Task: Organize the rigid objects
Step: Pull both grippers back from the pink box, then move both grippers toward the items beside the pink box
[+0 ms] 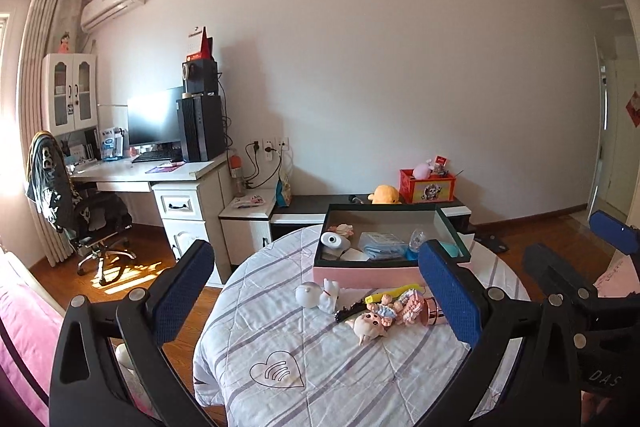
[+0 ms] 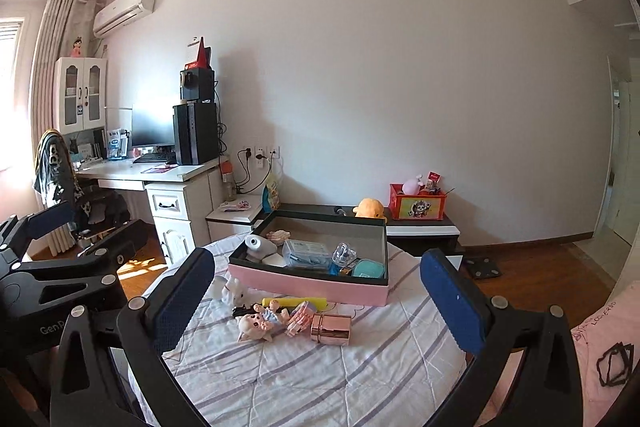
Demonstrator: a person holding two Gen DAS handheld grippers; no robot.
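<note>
While you hold both grippers above the near edge, a round table with a striped cloth fills the foreground. Toward its far side sits a pink box, open, with small items inside. Just in front of it lie a white rabbit figure, a doll and a rose-gold cylinder. Your left gripper and right gripper gape wide, holding nothing.
</note>
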